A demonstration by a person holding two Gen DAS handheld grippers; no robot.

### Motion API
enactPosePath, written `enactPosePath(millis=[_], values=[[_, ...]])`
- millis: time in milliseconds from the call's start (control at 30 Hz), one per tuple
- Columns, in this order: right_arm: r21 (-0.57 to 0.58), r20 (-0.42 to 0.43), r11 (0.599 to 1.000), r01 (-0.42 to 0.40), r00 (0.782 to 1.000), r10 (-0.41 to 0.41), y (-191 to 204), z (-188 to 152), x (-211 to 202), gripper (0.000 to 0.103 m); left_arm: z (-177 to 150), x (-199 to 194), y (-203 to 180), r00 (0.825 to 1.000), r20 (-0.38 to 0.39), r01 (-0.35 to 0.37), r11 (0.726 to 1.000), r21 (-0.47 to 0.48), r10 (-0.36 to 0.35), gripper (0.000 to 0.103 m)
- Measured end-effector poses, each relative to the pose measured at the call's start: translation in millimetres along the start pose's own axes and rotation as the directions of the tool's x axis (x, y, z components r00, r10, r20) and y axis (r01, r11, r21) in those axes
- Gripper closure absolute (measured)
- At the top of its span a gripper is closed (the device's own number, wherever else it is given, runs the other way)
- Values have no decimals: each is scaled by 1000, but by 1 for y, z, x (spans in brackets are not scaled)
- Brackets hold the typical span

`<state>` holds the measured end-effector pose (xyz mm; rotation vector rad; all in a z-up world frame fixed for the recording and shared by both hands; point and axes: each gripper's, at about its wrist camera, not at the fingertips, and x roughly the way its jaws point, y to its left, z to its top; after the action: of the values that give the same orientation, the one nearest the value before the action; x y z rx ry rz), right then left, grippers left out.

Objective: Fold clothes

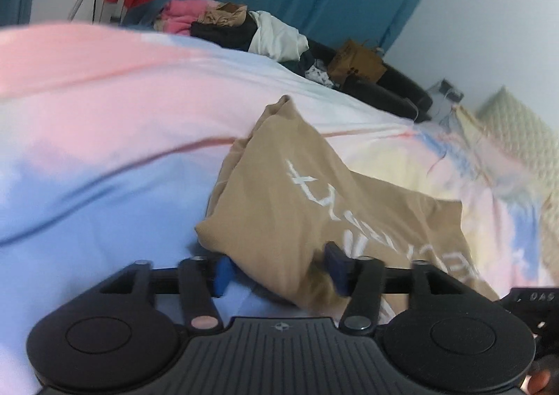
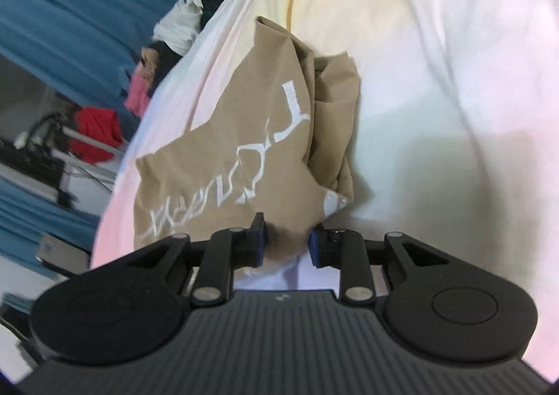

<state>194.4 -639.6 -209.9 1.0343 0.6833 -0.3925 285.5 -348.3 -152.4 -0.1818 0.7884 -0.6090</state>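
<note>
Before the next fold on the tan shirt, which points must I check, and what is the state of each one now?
1. Left gripper has cloth between its fingers: ok, the tan shirt lies in the gap, jaws open.
2. Right gripper is at the shirt's edge: ok, its jaws are open with the hem between them.
3. Either grip is closed firmly: not ok, both are open.
4. Shirt lies flat: not ok, it is bunched, with folds at one side.
5. Bedsheet free of the fingers: cannot tell.
6. Clothes pile is apart from the shirt: ok.
</note>
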Motion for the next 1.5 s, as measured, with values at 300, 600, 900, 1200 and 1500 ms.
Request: enactPosePath(millis=[300, 600, 900, 1200, 1500], values=[[-168, 61, 984, 64, 997, -54, 48, -14, -103, 59, 22, -117, -69, 998, 59, -22, 982, 185, 11, 0], [-466, 241, 883, 47, 968, 76, 95, -73, -233, 15, -11, -273, -110, 966, 259, -77, 961, 265, 6, 0], [-632, 371, 772, 72, 902, 219, 93, -163, -298, 17, -73, -396, -110, 928, 372, -114, 948, 298, -5, 0], [-683, 492, 706, 187, 833, 255, 79, -215, -285, 17, -125, -400, -89, 907, 420, -179, 926, 332, 25, 0], [-636, 531, 739, 222, 821, 210, 61, -233, -247, 17, -142, -375, -58, 911, 408, -190, 936, 296, 56, 0]])
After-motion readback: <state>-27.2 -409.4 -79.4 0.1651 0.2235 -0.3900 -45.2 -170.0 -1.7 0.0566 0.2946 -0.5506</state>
